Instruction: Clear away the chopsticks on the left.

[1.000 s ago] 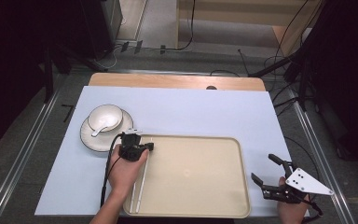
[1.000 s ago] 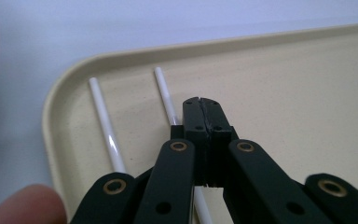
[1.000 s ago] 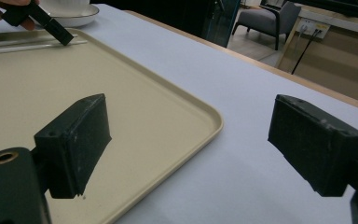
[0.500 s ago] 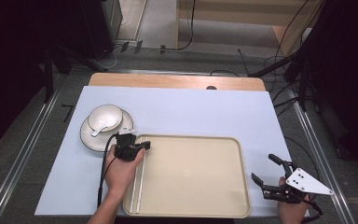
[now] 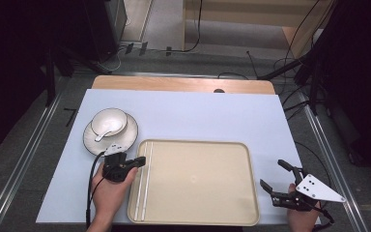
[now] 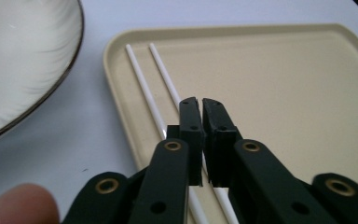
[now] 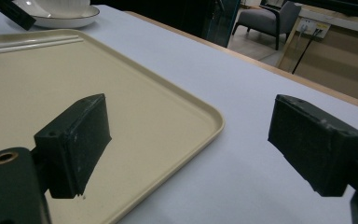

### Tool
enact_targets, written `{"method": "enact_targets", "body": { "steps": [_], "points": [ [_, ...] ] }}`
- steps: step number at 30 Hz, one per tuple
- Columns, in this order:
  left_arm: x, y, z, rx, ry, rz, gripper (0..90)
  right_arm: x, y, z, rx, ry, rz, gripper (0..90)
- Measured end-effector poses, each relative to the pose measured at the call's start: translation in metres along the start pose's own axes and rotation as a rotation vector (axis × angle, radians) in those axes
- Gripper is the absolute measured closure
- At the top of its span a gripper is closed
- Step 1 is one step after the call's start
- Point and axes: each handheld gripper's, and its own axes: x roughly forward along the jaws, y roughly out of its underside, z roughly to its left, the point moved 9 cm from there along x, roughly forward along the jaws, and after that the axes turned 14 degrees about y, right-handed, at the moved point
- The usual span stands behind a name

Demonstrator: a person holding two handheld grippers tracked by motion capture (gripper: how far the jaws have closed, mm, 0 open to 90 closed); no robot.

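Two white chopsticks [image 5: 143, 180] [image 6: 142, 77] lie side by side along the left edge of a beige tray [image 5: 198, 179] [image 6: 284, 79] [image 7: 135, 93]. My left gripper [image 5: 139, 162] [image 6: 200, 105] hovers just above their far ends at the tray's left rim, its jaws shut with nothing between them. My right gripper [image 5: 276, 175] [image 7: 191, 144] rests off the tray's right edge near the table front, jaws wide open and empty.
A white plate [image 5: 125, 140] [image 6: 28, 60] with a dark rim carries a bowl [image 5: 110, 121] and a spoon [image 5: 104, 133], just beyond the left gripper. A pale blue mat [image 5: 198, 111] covers the table. Cables and dark stands ring the table.
My left hand has drawn its gripper left and toward the near edge, from over the tray's far left corner to its left rim. The right gripper has stayed put.
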Motion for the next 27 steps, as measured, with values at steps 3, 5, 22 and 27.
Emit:
{"method": "enact_targets", "body": {
  "steps": [3,5,22,27],
  "points": [
    [-0.013,0.000,0.003,0.020,0.001,-0.027,77.3,0.000,0.000,0.000,0.007,0.003,0.000,13.0],
    [-0.015,0.000,0.003,0.024,0.009,-0.030,72.1,0.000,0.000,-0.001,0.006,0.003,-0.001,13.0],
    [-0.046,-0.005,0.014,0.109,0.030,-0.076,4.0,0.001,0.002,-0.004,0.002,0.009,0.002,13.0],
    [-0.055,-0.007,0.021,0.118,0.009,-0.099,0.0,-0.001,0.002,-0.005,0.005,0.013,0.003,13.0]
  ]
}}
